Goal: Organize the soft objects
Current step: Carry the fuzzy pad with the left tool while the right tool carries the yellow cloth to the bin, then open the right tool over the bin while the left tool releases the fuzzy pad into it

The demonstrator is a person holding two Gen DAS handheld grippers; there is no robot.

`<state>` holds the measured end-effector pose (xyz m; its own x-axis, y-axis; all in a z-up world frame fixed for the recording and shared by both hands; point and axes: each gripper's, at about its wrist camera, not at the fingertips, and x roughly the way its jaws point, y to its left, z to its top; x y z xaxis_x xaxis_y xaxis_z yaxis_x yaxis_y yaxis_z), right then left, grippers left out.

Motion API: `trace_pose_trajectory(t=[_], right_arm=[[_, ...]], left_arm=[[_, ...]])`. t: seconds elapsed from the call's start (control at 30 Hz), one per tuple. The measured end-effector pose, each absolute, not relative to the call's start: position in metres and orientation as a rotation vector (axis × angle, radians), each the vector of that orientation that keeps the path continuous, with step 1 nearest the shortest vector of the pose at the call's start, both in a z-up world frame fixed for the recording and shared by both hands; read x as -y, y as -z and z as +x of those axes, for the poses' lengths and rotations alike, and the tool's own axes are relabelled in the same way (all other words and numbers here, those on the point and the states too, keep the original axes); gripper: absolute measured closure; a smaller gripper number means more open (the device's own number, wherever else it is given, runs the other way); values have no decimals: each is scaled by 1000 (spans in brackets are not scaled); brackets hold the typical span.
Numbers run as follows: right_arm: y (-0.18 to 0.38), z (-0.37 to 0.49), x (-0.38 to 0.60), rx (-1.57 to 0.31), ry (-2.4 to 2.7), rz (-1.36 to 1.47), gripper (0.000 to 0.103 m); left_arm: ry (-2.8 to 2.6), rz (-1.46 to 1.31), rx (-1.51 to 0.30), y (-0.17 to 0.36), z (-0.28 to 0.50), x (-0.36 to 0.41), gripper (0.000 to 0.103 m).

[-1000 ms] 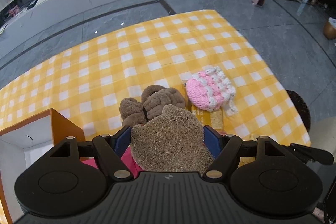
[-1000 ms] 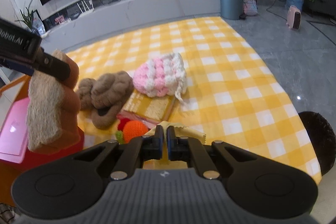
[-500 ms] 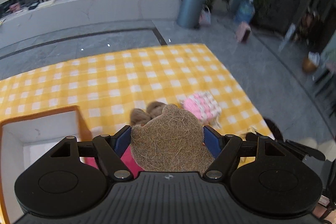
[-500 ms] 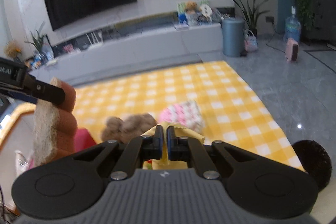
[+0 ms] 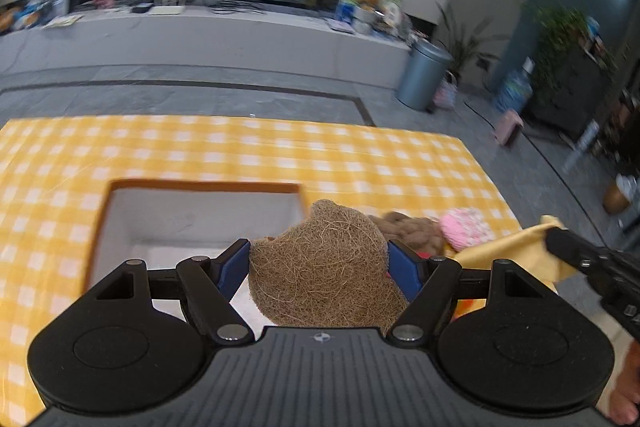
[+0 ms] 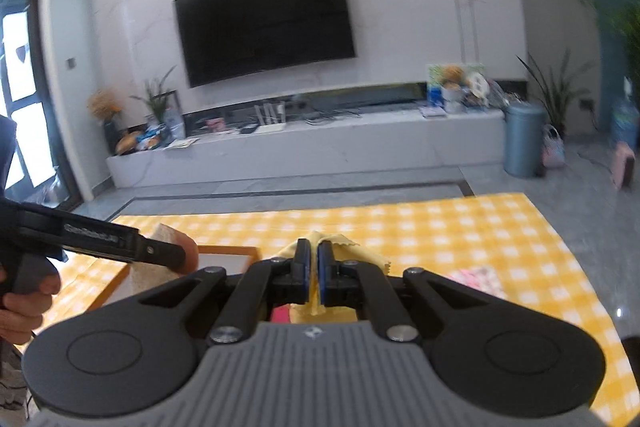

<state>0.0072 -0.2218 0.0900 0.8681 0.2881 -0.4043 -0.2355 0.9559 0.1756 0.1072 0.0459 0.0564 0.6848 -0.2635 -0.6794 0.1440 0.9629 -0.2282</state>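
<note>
My left gripper (image 5: 318,263) is shut on a brown fibre scrub pad (image 5: 324,275) and holds it over the near right part of the orange box (image 5: 200,186) with a white inside. My right gripper (image 6: 313,261) is shut on a yellow cloth (image 6: 332,247), lifted above the yellow checked cloth (image 6: 440,231). In the left wrist view the yellow cloth (image 5: 508,255) hangs at the right. A pink crochet pouch (image 5: 464,227) and a brown fluffy item (image 5: 412,225) lie right of the box. The left gripper with the pad (image 6: 168,251) also shows in the right wrist view.
The box (image 6: 224,251) sits left of my right gripper. A pink item (image 6: 282,315) shows below the right jaws. A grey bin (image 5: 424,79) and a TV bench (image 6: 304,151) stand beyond the checked cloth (image 5: 280,151). The pouch (image 6: 476,277) lies at the right.
Both grippers rose and tilted up with their loads. The left one moved left, so the box now lies straight ahead under the pad. The soft items dropped low in both views.
</note>
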Motion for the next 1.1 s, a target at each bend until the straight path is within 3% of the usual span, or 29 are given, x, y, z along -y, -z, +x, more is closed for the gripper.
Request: trace_pose_trajectory(t=[0.47,0.7,1.1], right_arm=[[-90,15,79,-502,-468,9,102],[-48,63,16,-655,-446,-237,102],[15,119,-2,-894,-399,-516,102]], left_arm=[[75,-303,-708,-32,89,-144,18],[-4,-298,-645,-34,83,-166,18],[-54,-297,-634,-30,90,-177,18]])
